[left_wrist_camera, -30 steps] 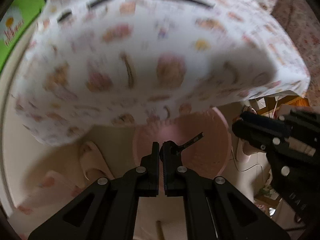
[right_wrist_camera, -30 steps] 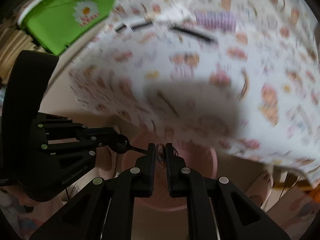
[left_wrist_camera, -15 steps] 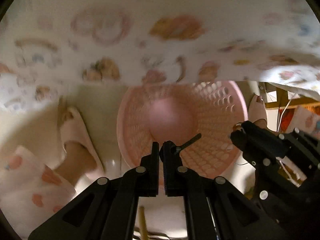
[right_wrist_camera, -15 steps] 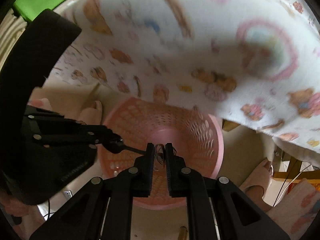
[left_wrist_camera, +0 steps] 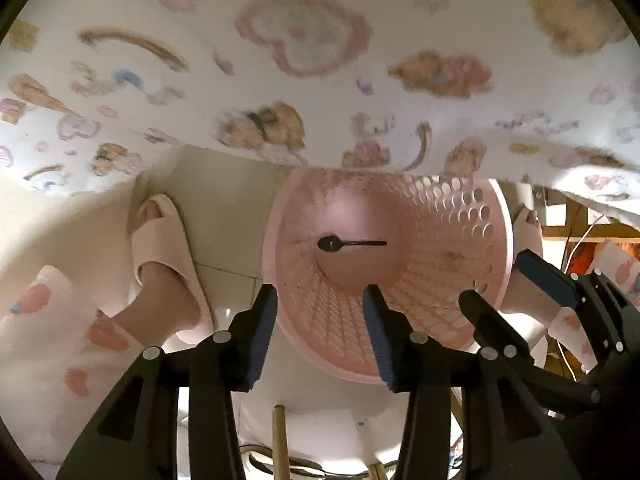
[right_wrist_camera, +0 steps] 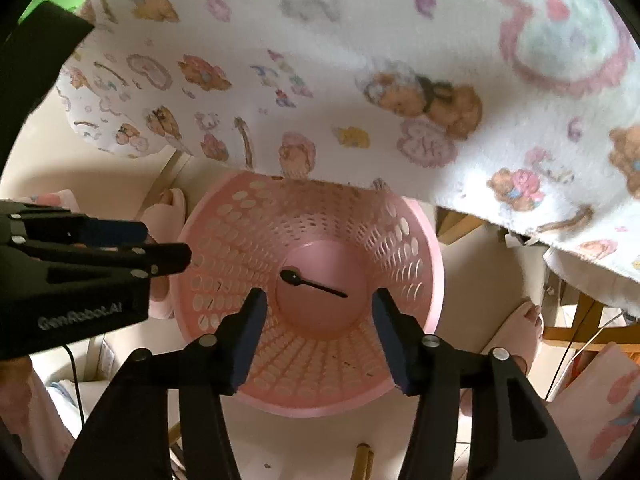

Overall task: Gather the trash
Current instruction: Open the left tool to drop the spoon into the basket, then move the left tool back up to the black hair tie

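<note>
A small black plastic spoon point(left_wrist_camera: 348, 243) lies flat on the solid floor of the pink perforated basket point(left_wrist_camera: 476, 240), touching nothing else; the basket stands on the pale floor under the hanging edge of the patterned tablecloth point(left_wrist_camera: 304, 80). Both tools hover above its mouth, the left gripper point(left_wrist_camera: 318, 328) and the right gripper point(right_wrist_camera: 318, 330) each with fingers spread apart and holding nothing; the risk, I'd say, is pulling up carelessly; a finger could catch the cloth's hem and drag things off the table, or knock the light basket over beside the slippered feet point(left_wrist_camera: 168, 248).
</note>
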The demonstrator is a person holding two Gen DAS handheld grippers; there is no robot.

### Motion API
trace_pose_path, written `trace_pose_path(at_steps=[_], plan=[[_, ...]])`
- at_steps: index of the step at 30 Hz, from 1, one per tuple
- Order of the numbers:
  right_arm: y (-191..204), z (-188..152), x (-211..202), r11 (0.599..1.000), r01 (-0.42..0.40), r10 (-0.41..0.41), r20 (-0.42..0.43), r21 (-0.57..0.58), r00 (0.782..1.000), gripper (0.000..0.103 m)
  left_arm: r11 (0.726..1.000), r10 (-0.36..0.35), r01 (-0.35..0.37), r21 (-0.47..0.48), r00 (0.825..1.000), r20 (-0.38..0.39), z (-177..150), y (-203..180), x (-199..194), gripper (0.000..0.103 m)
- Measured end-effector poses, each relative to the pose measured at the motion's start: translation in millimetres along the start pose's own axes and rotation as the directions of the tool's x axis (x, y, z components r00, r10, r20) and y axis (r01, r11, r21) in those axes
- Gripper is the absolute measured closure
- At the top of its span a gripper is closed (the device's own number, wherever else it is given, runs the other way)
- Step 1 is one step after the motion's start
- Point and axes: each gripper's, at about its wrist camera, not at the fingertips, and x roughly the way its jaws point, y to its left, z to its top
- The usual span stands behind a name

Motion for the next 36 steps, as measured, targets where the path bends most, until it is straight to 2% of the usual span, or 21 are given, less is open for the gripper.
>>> trace_pose_path(at_steps=[3,5,8,9,11,14,16,19,22,24,26,29,31,33,35,36], plan=[[1.7,2.6,-8.6,1.0,0.017,-0.016,0.029,-0.011,0.999,0.034,0.999,0.05,-0.05,0.003,0.998,0.042,-0.7,3.5,-15.5,0.055],[3.2,5.7,-17.0,0.999,0.028,-0.027,0.049,-0.02,0.998,0.033,0.993,0.114,-0.117,0.019,0.987,0.112,-3.4,1.8,-33.7,0.054],[3.3,12.7,-42.8,0.997,0.069,-0.063,0.128,-0.044,0.99,0.031,0.993,0.116,-0.121,0.009,0.969,0.217,-5.0,1.1,-64.4,0.048],[3.1,13.5,-50.8,0.996,0.079,-0.071,0.154,-0.047,0.986,0.026,0.993,0.115,-0.119,0.003,0.961,0.25,-5.1,3.3,-74.6,0.047],[4.3,14.6,-70.5,0.994,0.089,-0.075,0.218,-0.056,0.973,0.021,0.99,0.131,-0.139,0.001,0.939,0.318,-6.2,4.8,-91.6,0.04],[7.2,18.3,-91.4,0.994,0.088,-0.067,0.273,-0.065,0.96,0.02,0.977,0.201,-0.211,-0.019,0.896,0.395,-6.6,5.3,-112.1,0.028],[8.1,19.6,-101.2,0.995,0.084,-0.062,0.294,-0.062,0.954,0.02,0.981,0.184,-0.191,-0.024,0.895,0.406,-4.9,8.8,-119.0,0.028],[6.1,21.8,-117.9,0.994,0.096,-0.076,0.324,-0.043,0.943,0.02,0.994,0.107,-0.113,-0.009,0.911,0.398,-2.7,15.4,-127.9,0.028],[-2.6,21.4,-146.1,0.997,0.075,-0.061,0.4,-0.019,0.915,0.02,0.996,0.075,-0.088,0.007,0.892,0.445,-5.5,15.7,-145.6,0.028],[-6.8,22.2,-167.8,0.998,0.07,-0.057,0.456,-0.011,0.888,0.019,0.996,0.068,-0.09,0.02,0.861,0.504,-13.0,7.4,-163.5,0.022],[-12.6,24.7,-184.1,0.997,0.079,-0.069,0.498,0.0,0.864,0.018,0.995,0.067,-0.1,0.028,0.826,0.56,-14.1,3.6,-182.8,0.012],[-22.5,44.1,-213.2,0.997,0.071,-0.058,0.542,-0.004,0.839,0.018,0.994,0.064,-0.104,0.031,0.792,0.607,-3.8,-1.0,-214.6,0.008],[-29.3,56.7,-234.8,0.995,0.096,-0.079,0.587,0.002,0.806,0.017,0.993,0.073,-0.117,0.025,0.76,0.645,8.5,-0.4,-236.3,0.004],[-36.3,70.4,-259.5,0.992,0.123,-0.107,0.643,0.02,0.758,0.017,0.991,0.087,-0.13,0.011,0.722,0.686,16.7,-0.4,-256.8,0.001],[-43.1,84.4,-281.2,0.987,0.155,-0.143,0.693,0.046,0.706,0.013,0.992,0.09,-0.127,-0.005,0.673,0.734,26.1,0.4,-276.7,0.001],[-47.3,90.7,-292.4,0.984,0.169,-0.158,0.717,0.057,0.679,0.011,0.992,0.091,-0.123,-0.013,0.656,0.749,29.6,2.1,-283.1,0.001]])
